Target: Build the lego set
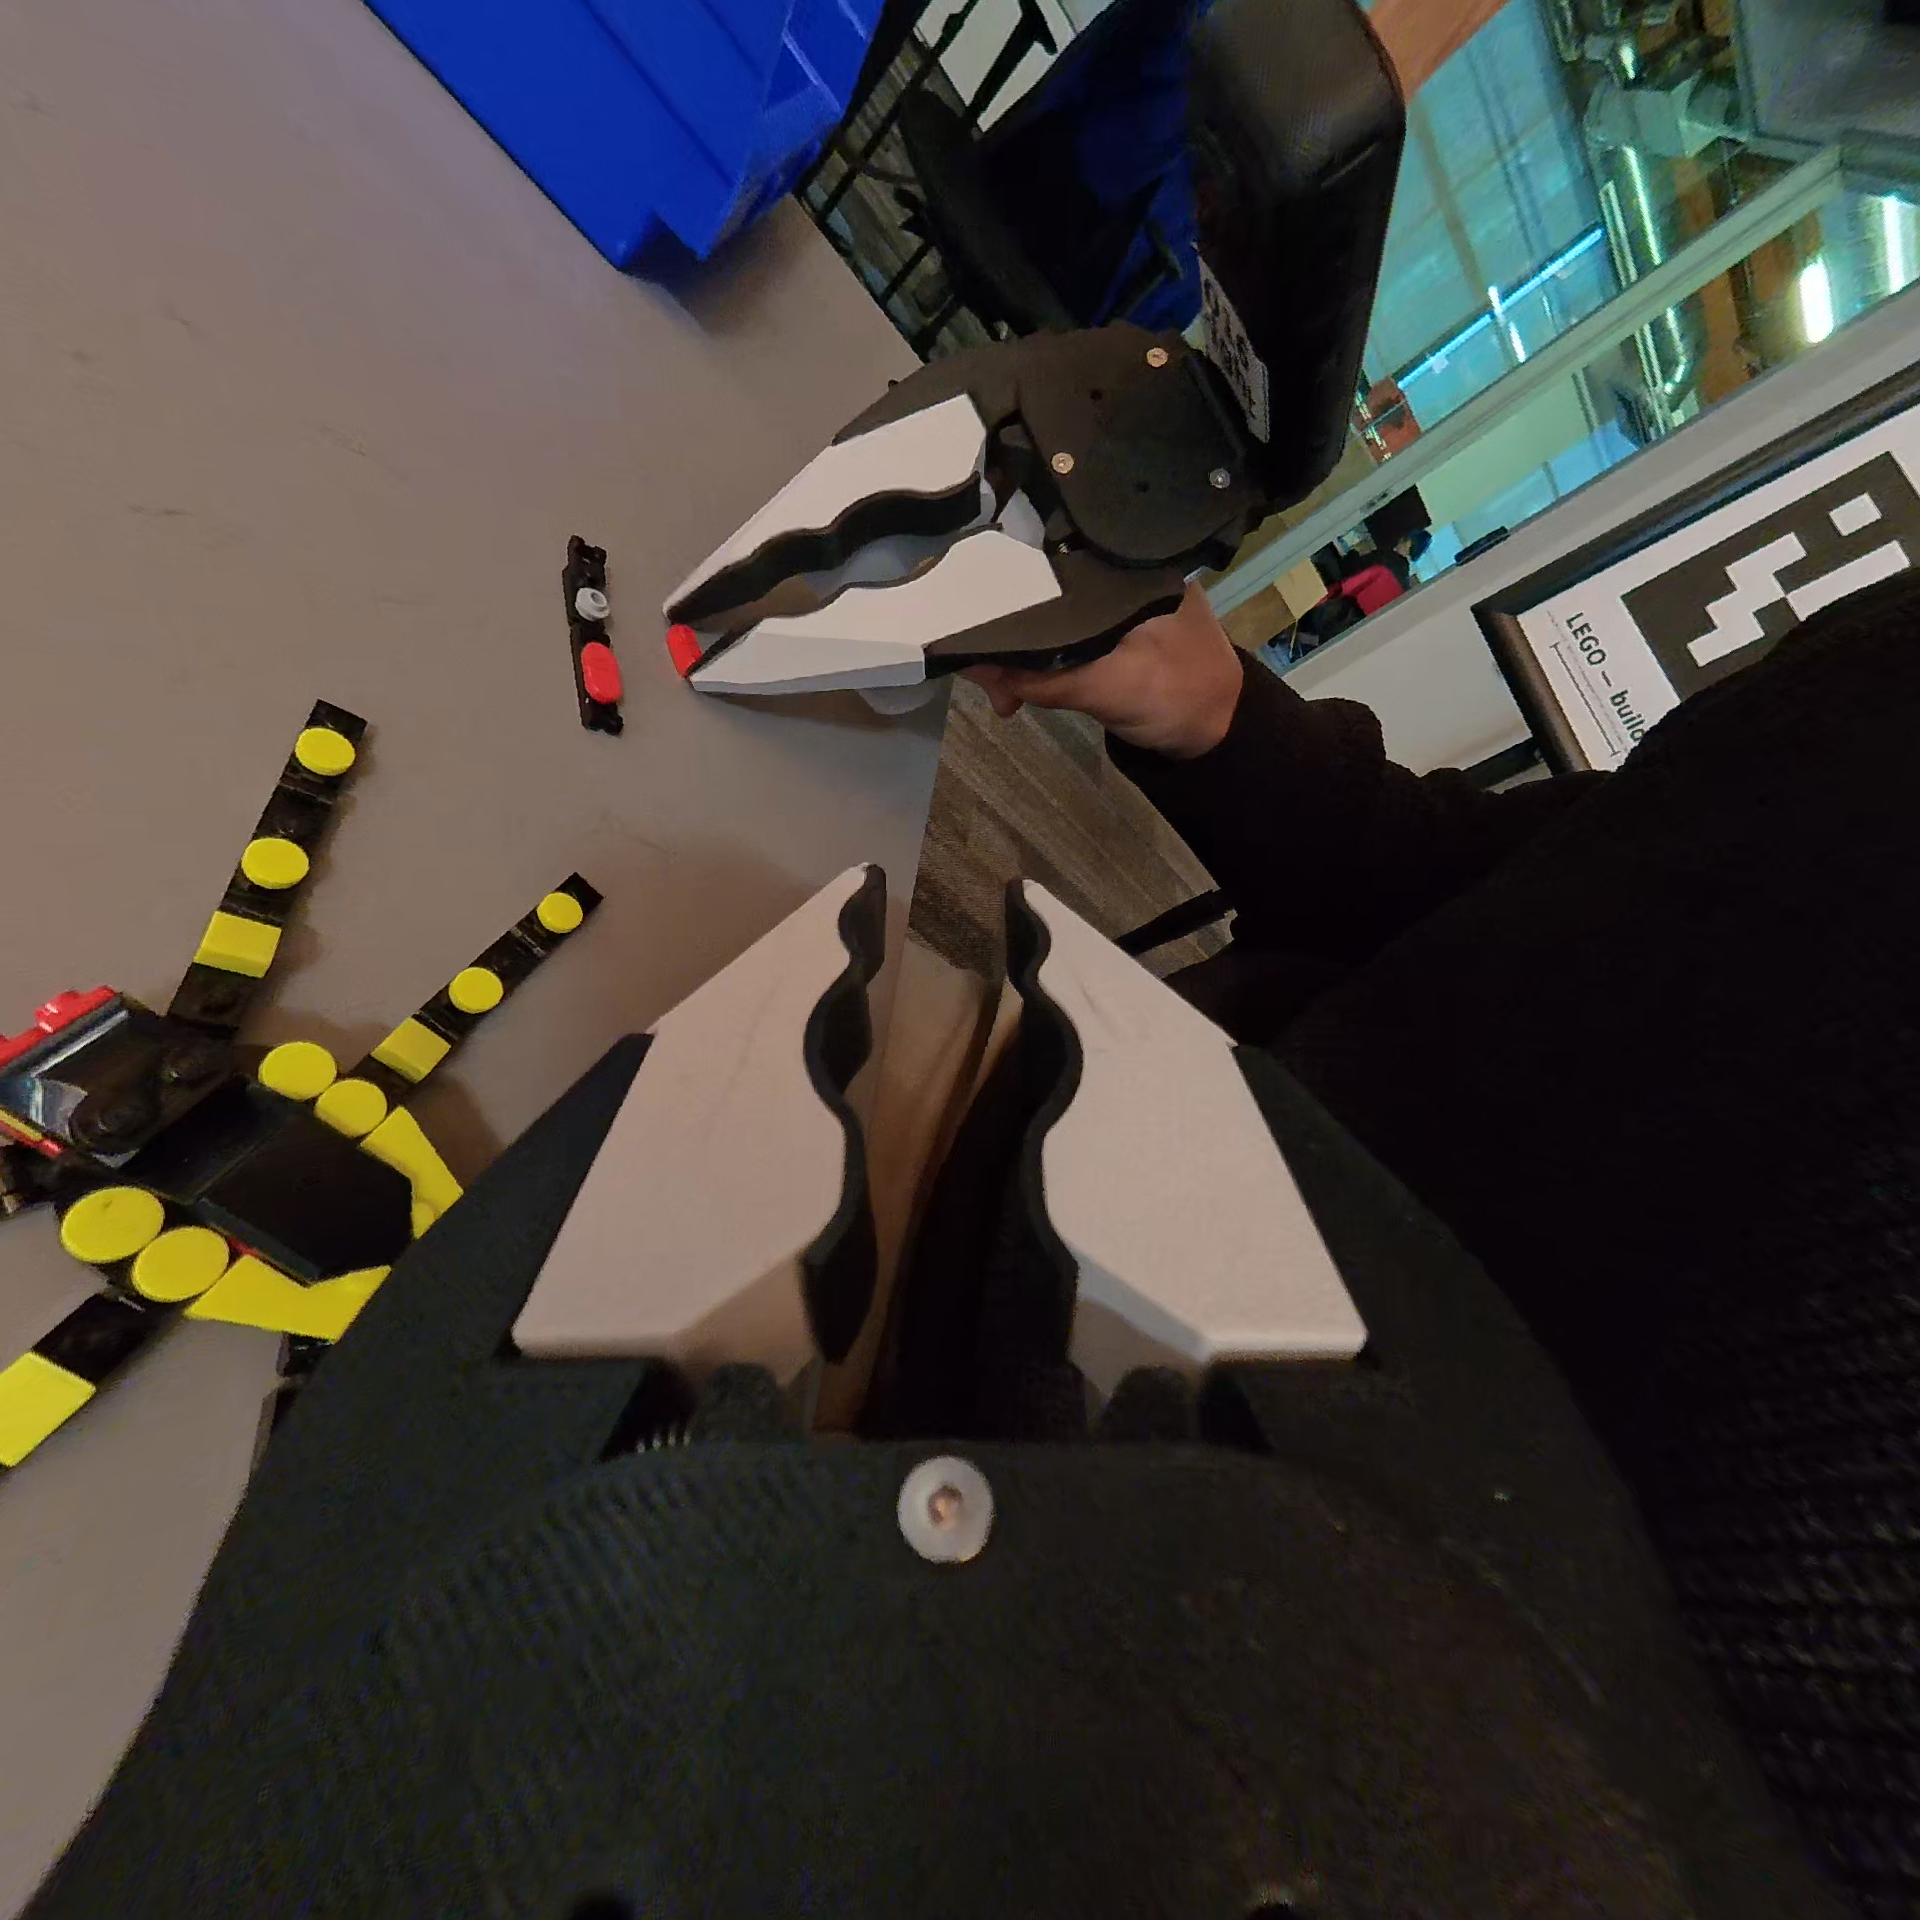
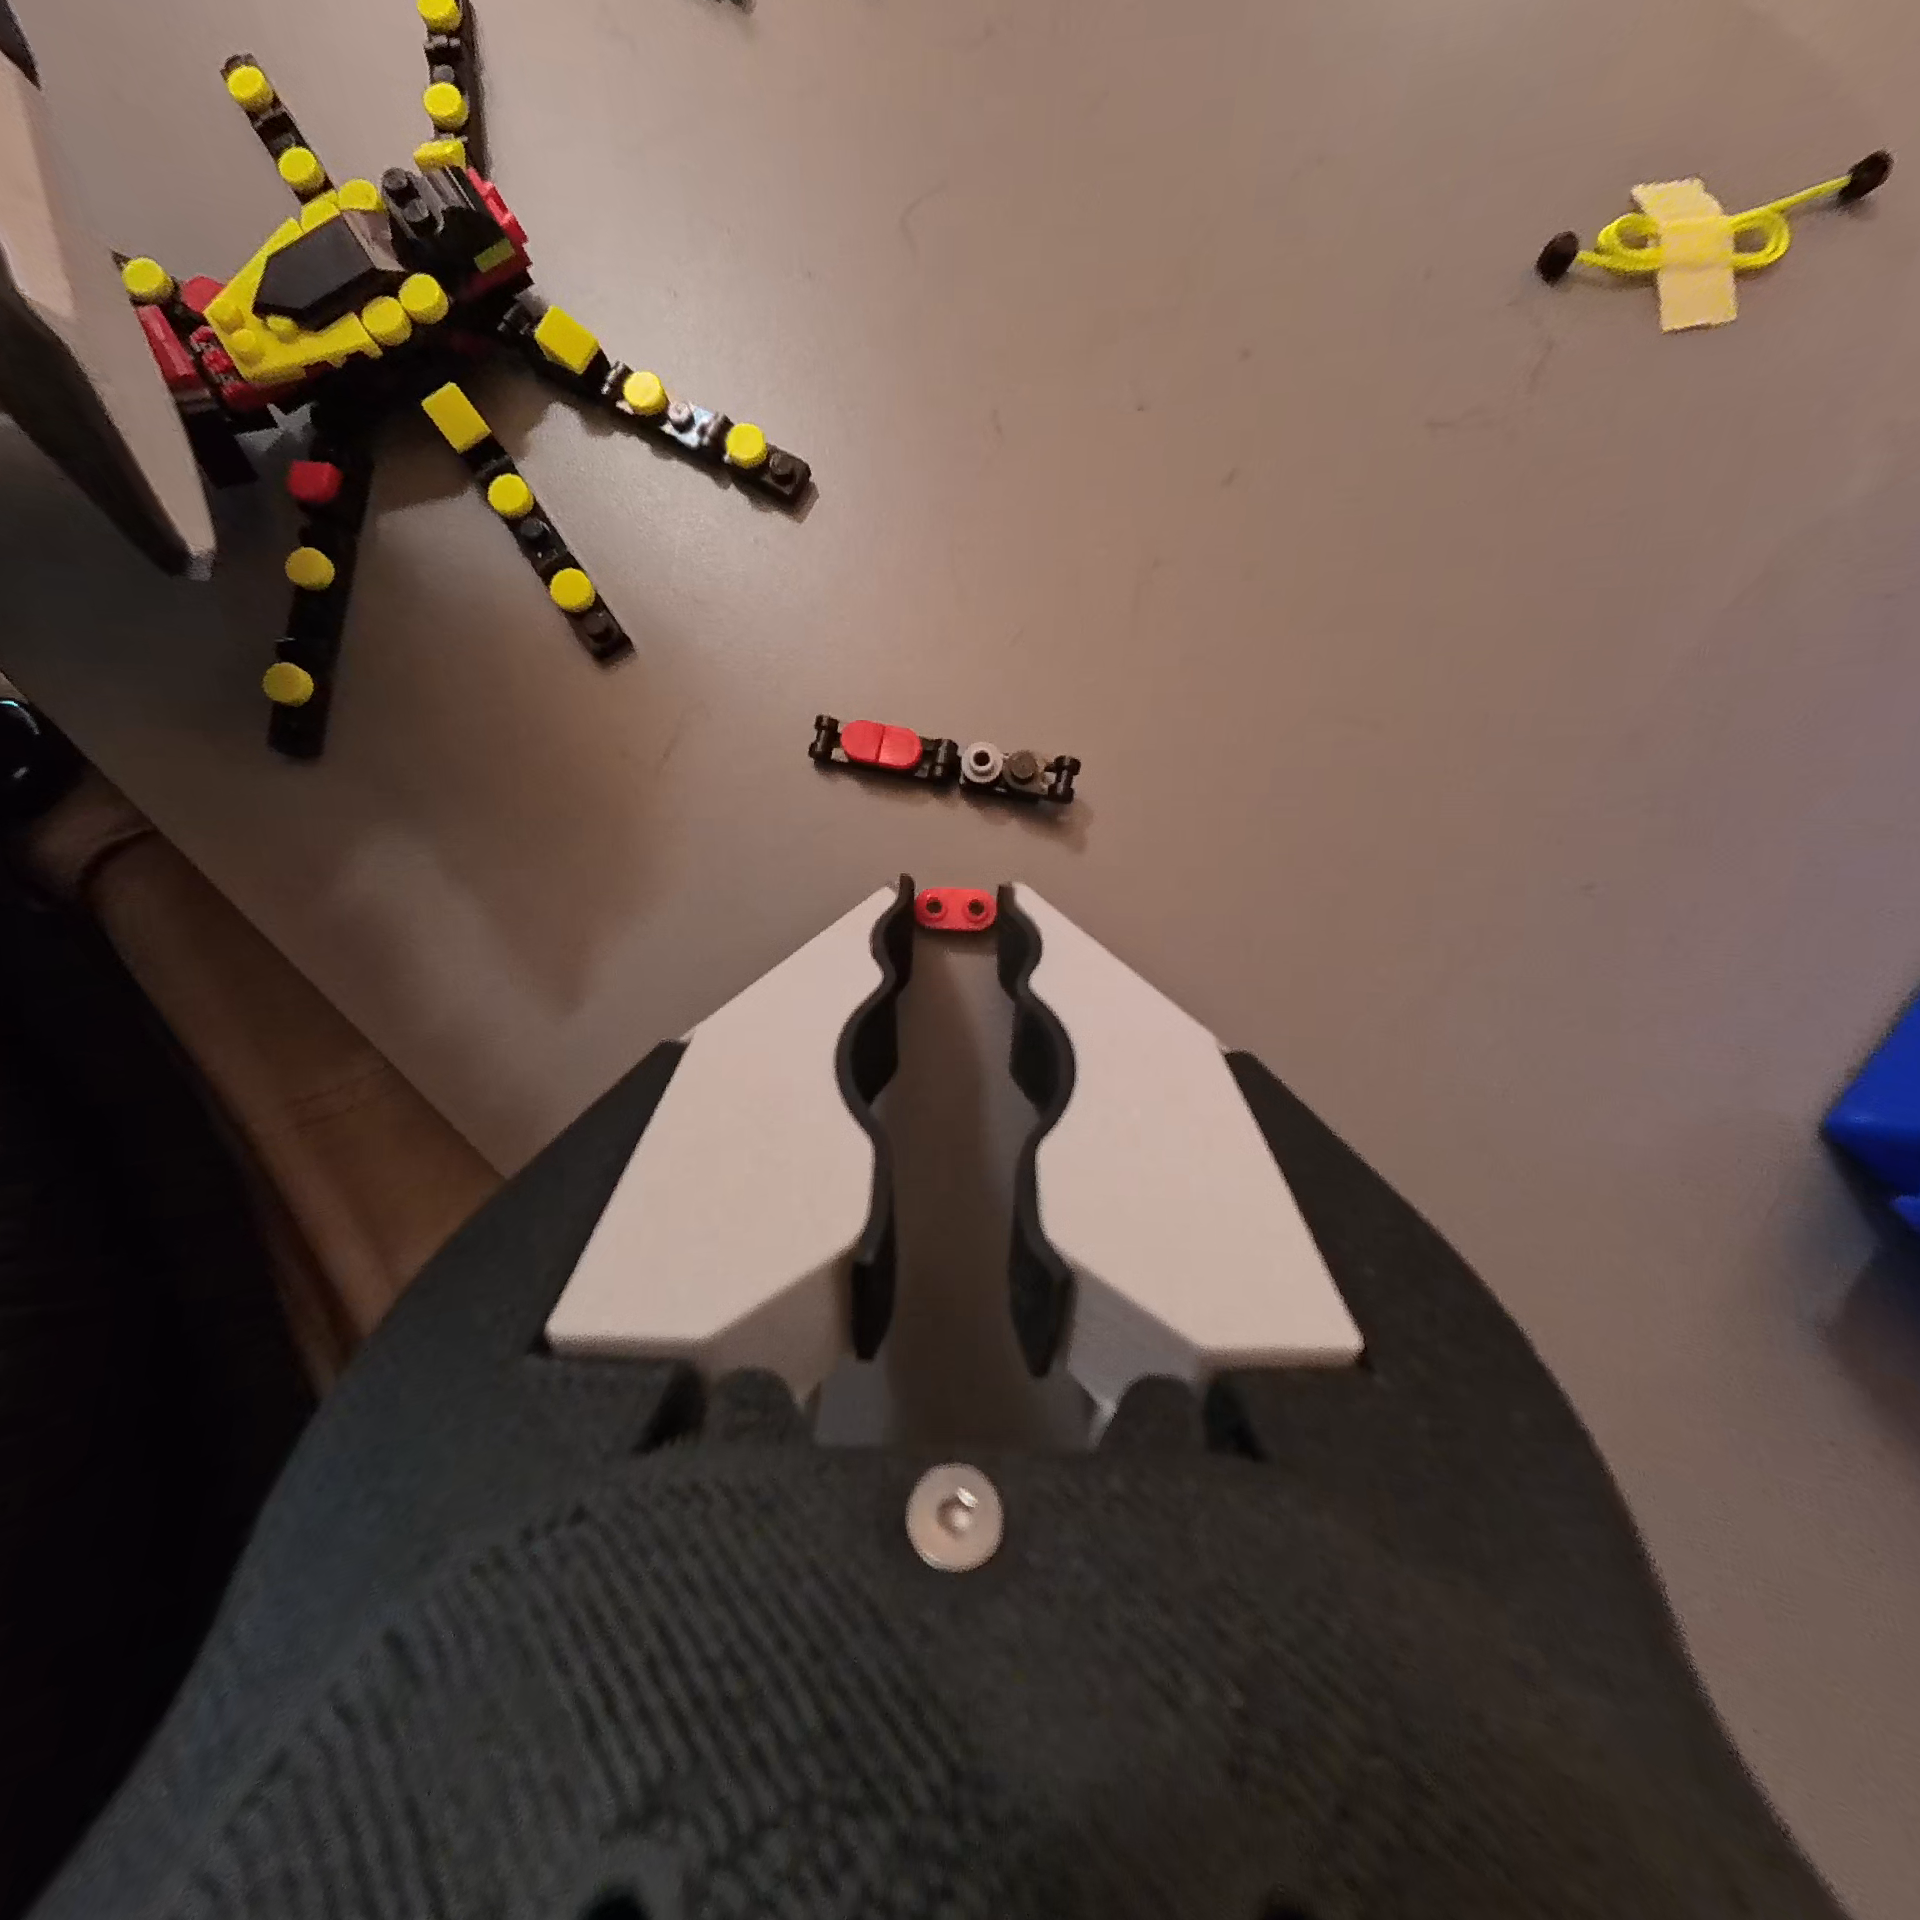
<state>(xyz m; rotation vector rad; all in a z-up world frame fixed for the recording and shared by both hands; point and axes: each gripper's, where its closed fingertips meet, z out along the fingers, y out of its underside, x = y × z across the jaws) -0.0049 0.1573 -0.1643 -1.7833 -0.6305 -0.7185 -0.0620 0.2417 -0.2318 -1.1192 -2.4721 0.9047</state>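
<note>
A black, yellow and red lego spider (image 2: 343, 301) with long legs lies on the grey table (image 2: 1247, 520); it also shows in the left wrist view (image 1: 239, 1132). A loose black leg strip (image 2: 943, 761) with a red tile and a grey stud lies apart from it, also in the left wrist view (image 1: 592, 636). My right gripper (image 2: 954, 902) is shut on a small red piece (image 2: 956, 909), underside up, just short of that strip; the left wrist view shows the gripper (image 1: 691, 649) and the piece (image 1: 683, 648). My left gripper (image 1: 945, 894) is open and empty at the table's edge.
A yellow elastic string with black ends and tape (image 2: 1704, 244) lies at the far right. A blue bin (image 1: 644, 114) stands on the table, its corner also in the right wrist view (image 2: 1881, 1132). A black chair (image 1: 1195, 208) stands beyond the table. A hand (image 1: 1153, 686) holds the right gripper. One gripper's finger ends stand about 12 centimeters off the other's.
</note>
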